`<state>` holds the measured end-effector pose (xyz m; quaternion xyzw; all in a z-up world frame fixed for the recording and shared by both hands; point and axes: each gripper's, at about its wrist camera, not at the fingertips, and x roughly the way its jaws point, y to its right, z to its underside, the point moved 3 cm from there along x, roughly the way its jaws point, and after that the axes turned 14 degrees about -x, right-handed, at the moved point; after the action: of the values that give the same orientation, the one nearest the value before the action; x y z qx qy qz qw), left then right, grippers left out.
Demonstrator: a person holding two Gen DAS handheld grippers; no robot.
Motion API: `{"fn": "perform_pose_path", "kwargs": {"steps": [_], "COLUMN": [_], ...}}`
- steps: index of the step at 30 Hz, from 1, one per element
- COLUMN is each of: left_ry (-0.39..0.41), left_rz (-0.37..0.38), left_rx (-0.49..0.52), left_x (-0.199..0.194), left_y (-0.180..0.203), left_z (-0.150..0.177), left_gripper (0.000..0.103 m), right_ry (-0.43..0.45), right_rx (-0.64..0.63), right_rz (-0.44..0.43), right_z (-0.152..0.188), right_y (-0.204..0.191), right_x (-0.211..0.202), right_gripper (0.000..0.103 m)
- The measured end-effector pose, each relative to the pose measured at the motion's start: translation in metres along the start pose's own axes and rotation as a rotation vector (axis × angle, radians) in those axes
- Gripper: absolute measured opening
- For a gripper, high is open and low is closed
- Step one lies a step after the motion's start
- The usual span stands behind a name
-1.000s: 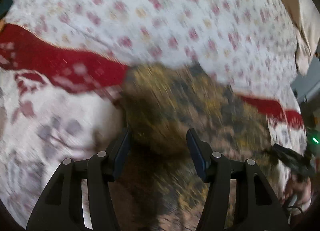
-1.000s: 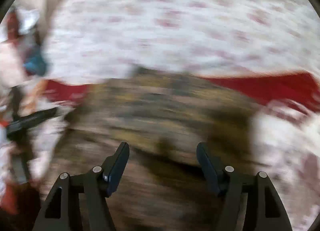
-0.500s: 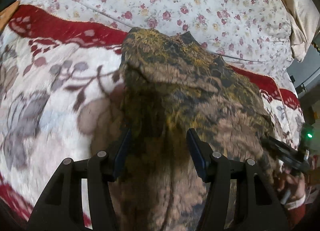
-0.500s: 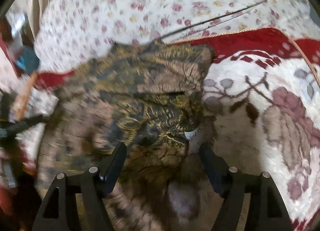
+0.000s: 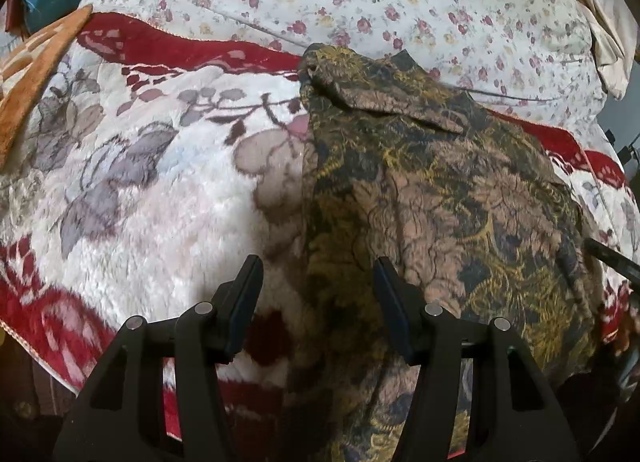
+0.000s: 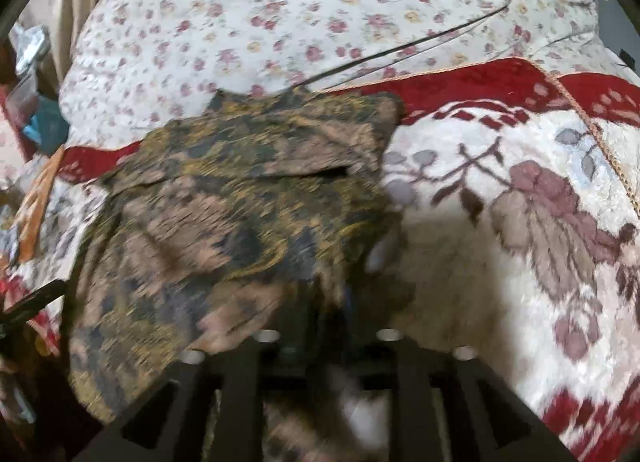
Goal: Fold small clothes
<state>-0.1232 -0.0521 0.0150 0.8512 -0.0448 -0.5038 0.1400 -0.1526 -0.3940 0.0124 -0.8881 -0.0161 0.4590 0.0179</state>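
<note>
A small brown, black and gold patterned garment [image 5: 432, 189] lies spread on a plush white and red floral blanket [image 5: 160, 197]. My left gripper [image 5: 318, 294] is open, its jaws wide apart over the garment's near left edge. In the right wrist view the garment [image 6: 240, 213] fills the left half and is blurred. My right gripper [image 6: 326, 322] has its jaws drawn close together on the garment's near right edge; the cloth hides the fingertips. The tip of the right gripper [image 5: 608, 258] shows at the right edge of the left wrist view.
A white sheet with small red flowers [image 5: 380, 1] covers the bed behind the blanket. An orange patterned cloth [image 5: 32, 69] lies at the far left. A beige pillow [image 5: 600, 13] sits at the far right. A thin dark cable [image 6: 400, 49] runs across the sheet.
Both grippers have pulled back and the garment has come down flat on the blanket. My right gripper has gone from wide open to closed on the garment's edge. The left stays open.
</note>
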Motion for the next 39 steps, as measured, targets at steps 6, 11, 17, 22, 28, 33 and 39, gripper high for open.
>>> {"fn": "perform_pose_path", "kwargs": {"steps": [6,11,17,22,28,33,39], "left_ry": [-0.005,-0.025,-0.050,-0.077,-0.087,-0.093,-0.104], "left_rz": [0.009,0.035,0.047,0.084,0.065,0.048,0.052], "left_rx": [0.009,-0.004,-0.014,-0.050,-0.039,0.014,0.035], "left_x": [-0.006,-0.010,-0.020,-0.027,-0.024,-0.023,-0.020], "left_y": [-0.002,-0.007,-0.018,-0.033,-0.042,-0.036,-0.030], "left_z": [0.014,0.027,0.048,0.067,0.088,0.097,0.099], "left_gripper": [0.057,0.057,0.057,0.057,0.057,0.057,0.057], "right_ry": [-0.055,-0.060,-0.037,-0.021,-0.092,-0.149,-0.163], "right_rx": [-0.038,-0.125,-0.100,-0.059,-0.061,-0.077,-0.107], "right_rz": [-0.029,0.042,-0.015,-0.080,-0.122,-0.151,-0.170], "right_z": [0.041,0.067,0.076,0.087,0.108,0.118,0.123], "right_y": [-0.019,-0.028,-0.028,-0.029,-0.029,-0.032,-0.038], "right_x": [-0.009,-0.004,-0.029,-0.050,-0.045,-0.033,-0.023], "right_gripper": [0.074,0.016,0.008,0.052,0.071,0.071,0.071]}}
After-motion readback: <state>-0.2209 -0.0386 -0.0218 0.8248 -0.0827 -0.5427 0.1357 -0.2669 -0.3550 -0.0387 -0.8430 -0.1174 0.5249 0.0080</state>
